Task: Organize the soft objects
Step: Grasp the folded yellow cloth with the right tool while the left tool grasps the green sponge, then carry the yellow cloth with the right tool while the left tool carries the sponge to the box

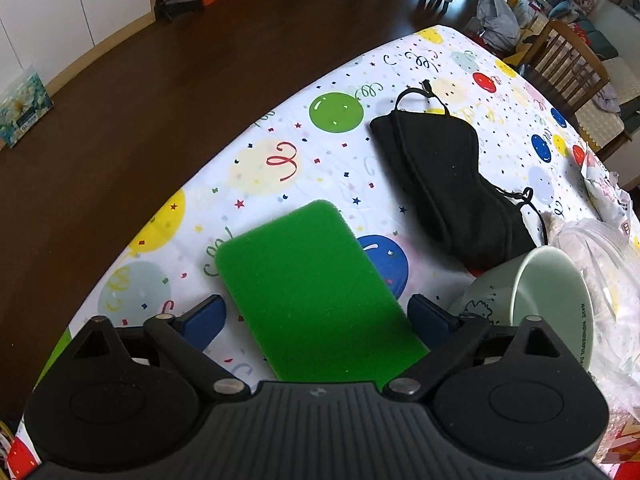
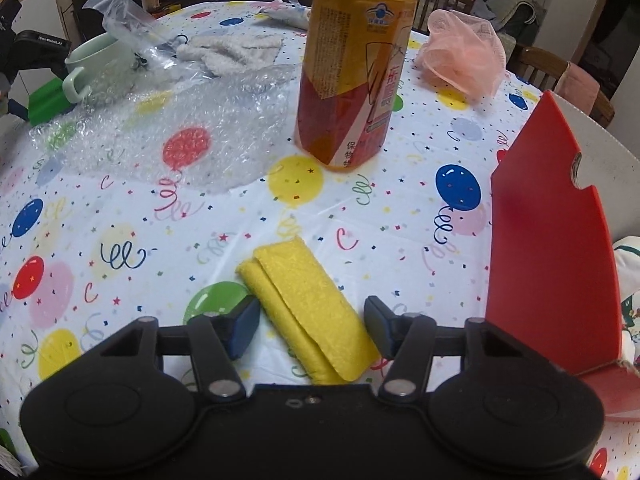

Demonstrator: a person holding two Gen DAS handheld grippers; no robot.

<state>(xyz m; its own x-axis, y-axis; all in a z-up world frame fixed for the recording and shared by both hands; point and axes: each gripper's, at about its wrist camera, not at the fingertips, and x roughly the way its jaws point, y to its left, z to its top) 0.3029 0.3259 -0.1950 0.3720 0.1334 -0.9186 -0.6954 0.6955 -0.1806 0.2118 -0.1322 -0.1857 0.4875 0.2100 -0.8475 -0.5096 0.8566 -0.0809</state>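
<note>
In the left wrist view a green sponge (image 1: pixel 312 288) lies flat on the balloon-print tablecloth (image 1: pixel 280 152). My left gripper (image 1: pixel 316 316) is open, its blue pads on either side of the sponge's near end. A black sleep mask (image 1: pixel 444 172) lies beyond it. In the right wrist view a folded yellow cloth (image 2: pixel 308 312) lies on the table between the open pads of my right gripper (image 2: pixel 312 328). A pink mesh puff (image 2: pixel 460 56) and a white fluffy cloth (image 2: pixel 232 52) lie farther off. The green sponge (image 2: pixel 48 100) shows at far left.
A pale green mug (image 1: pixel 548 300) lies on its side right of the sponge, also seen in the right wrist view (image 2: pixel 96 64). An orange drink bottle (image 2: pixel 352 64) stands mid-table. Bubble wrap (image 2: pixel 180 120) lies left of it. A red box (image 2: pixel 556 248) stands at right.
</note>
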